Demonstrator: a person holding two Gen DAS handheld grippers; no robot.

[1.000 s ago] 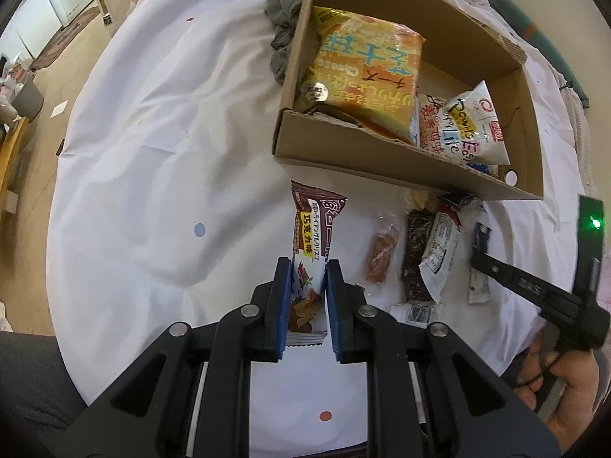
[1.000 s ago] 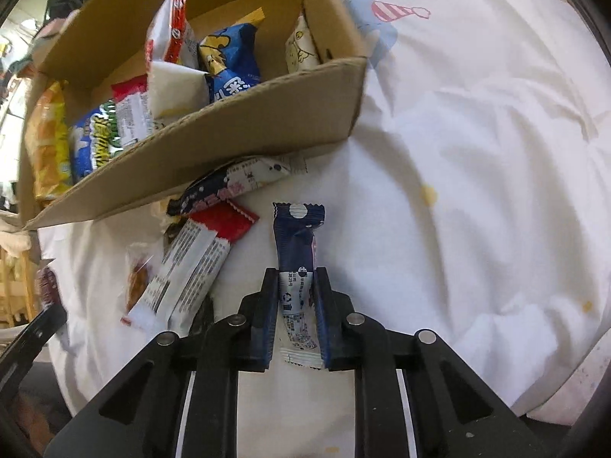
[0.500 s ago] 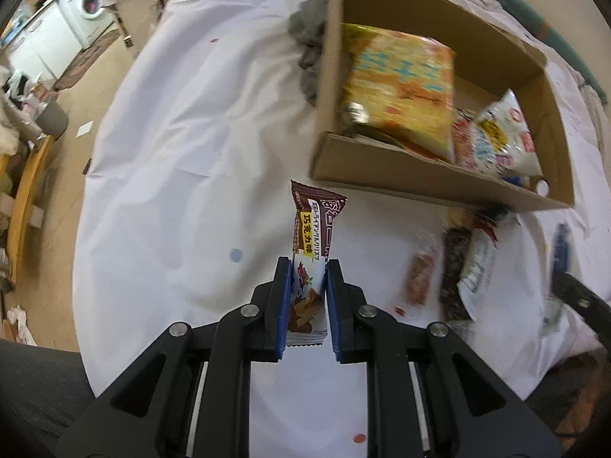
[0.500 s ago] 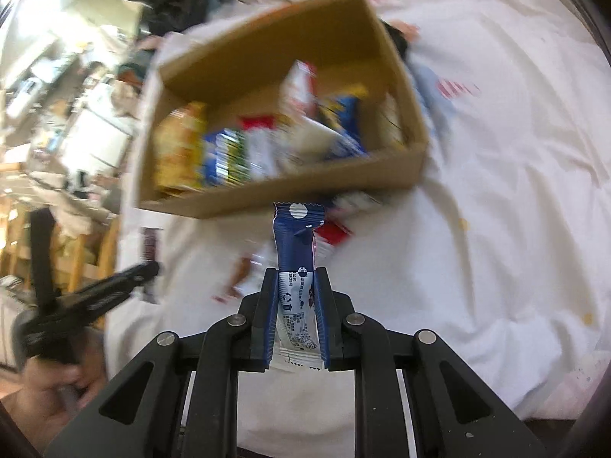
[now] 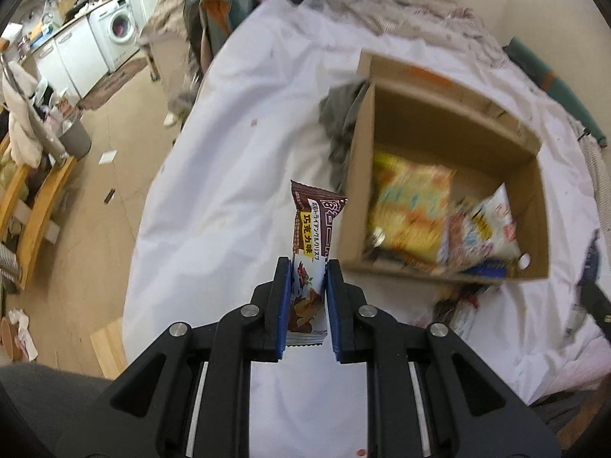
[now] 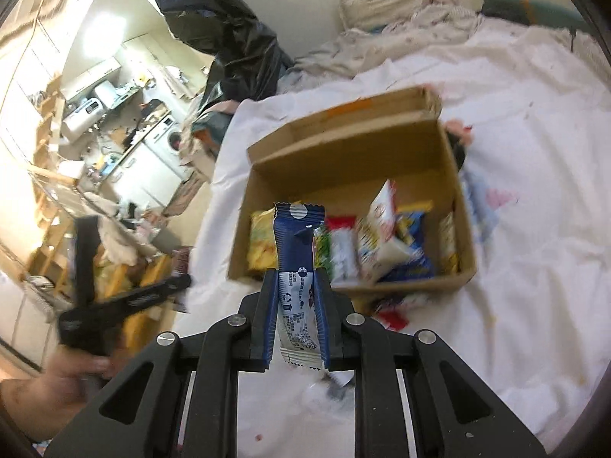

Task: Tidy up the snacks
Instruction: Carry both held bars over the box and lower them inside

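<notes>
Brown bar (image 5: 310, 244) pinched (left fingers (image 5: 281, 301)); blue bar (image 6: 296, 267) right.

Home — washing machine (image 5: 121, 27), bedding (image 6: 401, 7)

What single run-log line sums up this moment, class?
left gripper: shut on brown snack bar | right gripper: shut on blue snack bar | cardboard box: ahead

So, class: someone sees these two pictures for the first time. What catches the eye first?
Each claw holds a snack bar: the left claw is shut on a brown chocolate bar, the right claw on a dark blue bar. Just beyond them, an open cardboard box of bright snack packets sits on a white sheet.
</notes>
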